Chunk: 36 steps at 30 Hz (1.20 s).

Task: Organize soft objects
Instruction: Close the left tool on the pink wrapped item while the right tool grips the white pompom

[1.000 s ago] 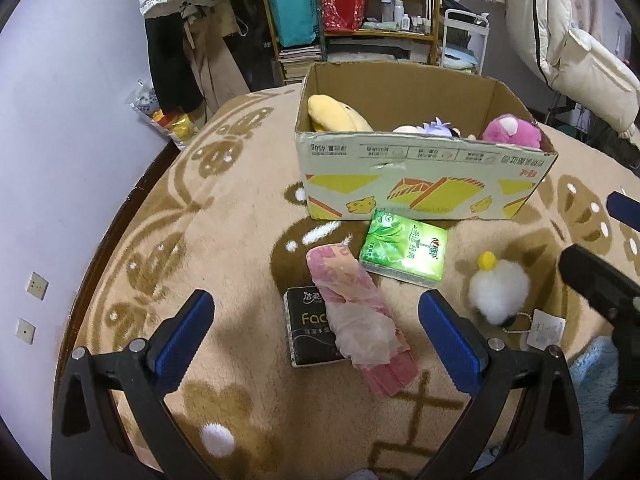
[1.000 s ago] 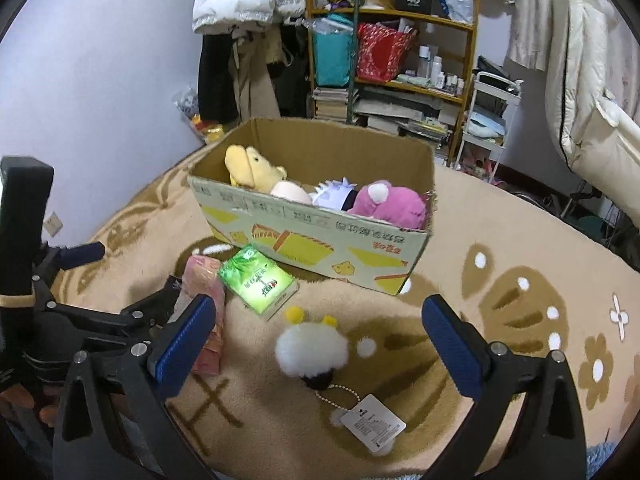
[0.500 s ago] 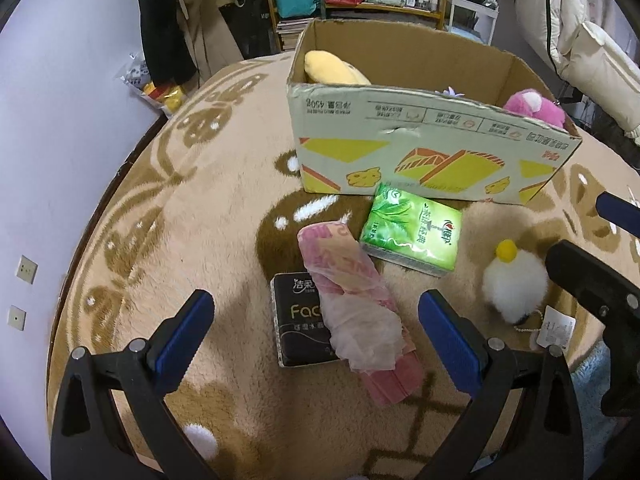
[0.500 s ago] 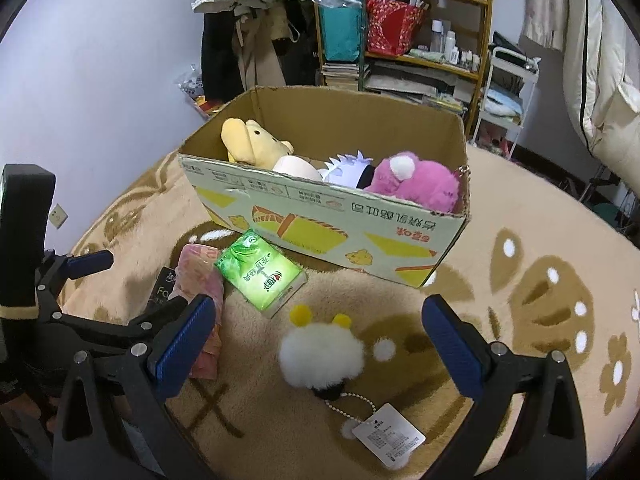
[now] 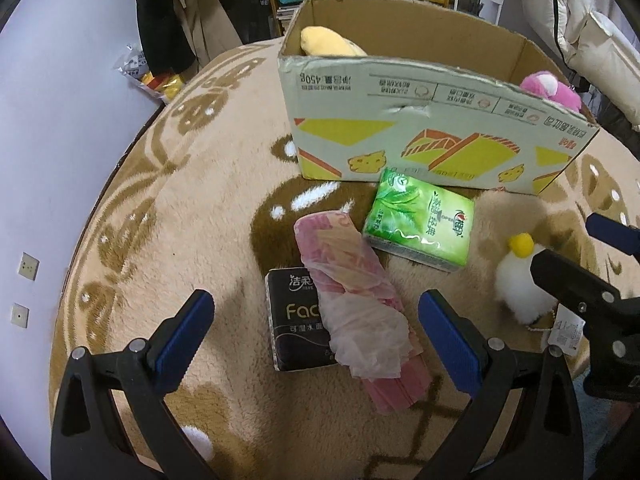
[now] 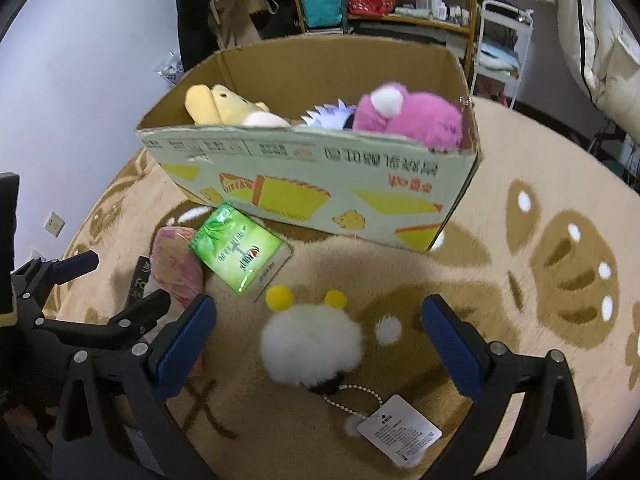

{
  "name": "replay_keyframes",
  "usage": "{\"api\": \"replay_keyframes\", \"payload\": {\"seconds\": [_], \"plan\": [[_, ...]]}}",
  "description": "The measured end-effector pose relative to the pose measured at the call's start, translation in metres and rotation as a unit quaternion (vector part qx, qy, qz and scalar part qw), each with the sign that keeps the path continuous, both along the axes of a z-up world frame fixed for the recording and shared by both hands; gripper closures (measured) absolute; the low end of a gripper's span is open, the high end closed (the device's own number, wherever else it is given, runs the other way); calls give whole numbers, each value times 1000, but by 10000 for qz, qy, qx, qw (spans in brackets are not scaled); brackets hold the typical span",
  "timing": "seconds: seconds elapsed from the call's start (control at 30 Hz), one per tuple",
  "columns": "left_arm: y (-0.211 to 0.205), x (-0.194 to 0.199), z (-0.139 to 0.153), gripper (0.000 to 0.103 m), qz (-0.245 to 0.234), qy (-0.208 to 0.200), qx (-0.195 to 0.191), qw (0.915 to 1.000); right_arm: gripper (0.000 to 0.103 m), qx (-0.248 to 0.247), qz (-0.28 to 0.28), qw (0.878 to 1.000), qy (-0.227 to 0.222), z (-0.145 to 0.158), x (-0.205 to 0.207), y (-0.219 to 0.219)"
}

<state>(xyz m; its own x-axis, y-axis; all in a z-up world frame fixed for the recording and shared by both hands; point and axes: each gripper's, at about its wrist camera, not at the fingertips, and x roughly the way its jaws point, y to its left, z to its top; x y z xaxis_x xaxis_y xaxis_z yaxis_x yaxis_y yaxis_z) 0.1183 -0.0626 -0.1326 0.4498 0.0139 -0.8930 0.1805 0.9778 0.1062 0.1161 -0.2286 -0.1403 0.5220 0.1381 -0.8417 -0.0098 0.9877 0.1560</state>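
Your left gripper stands wide open and holds nothing; it hangs over the pink tissue pack, which lies slantwise on the rug with loose tissue spilling from its near end; that pack overlaps the right part of the black tissue pack beneath it. Your right gripper is likewise spread wide and empty; the white fluffy keychain toy with two yellow pompoms lies on the rug between its blue pads, touching neither; its bead chain and paper tag trail toward the near side. The green tissue pack lies tilted just beside the near wall of the cardboard box, right of the pink pack and far-left of the white toy. Inside the box sit a yellow plush at left, a pink plush at right, and a pale purple spiky item between them; whether these touch, you cannot tell from either view.
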Motion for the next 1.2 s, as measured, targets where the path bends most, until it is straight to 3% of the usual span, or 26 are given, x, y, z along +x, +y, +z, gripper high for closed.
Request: {"api": "replay_keyframes", "payload": {"seconds": [0.53,0.7,0.83,1.0,1.03,1.07,1.2], "plan": [[-11,11,-20,2,-95,289,311,9991,0,164,85,9987,476,-29,12,-4],[-17,13,-30,3,-187,402,518,9977,0,367,12,9978,547,-32,11,-10],[-21,11,-33,9,-250,414,661,9966,0,852,1,9945,601,-34,11,-16],[-27,7,-33,21,-337,454,674,9961,44,647,173,9952,717,-38,12,-5],[-27,6,-33,23,-346,442,699,9960,59,609,199,9948,794,-41,13,-3],[-28,6,-33,26,-358,423,717,9959,64,542,238,9944,878,-45,14,-1],[-25,5,-31,40,-280,373,772,9959,66,428,288,9950,855,-47,15,5]]}}
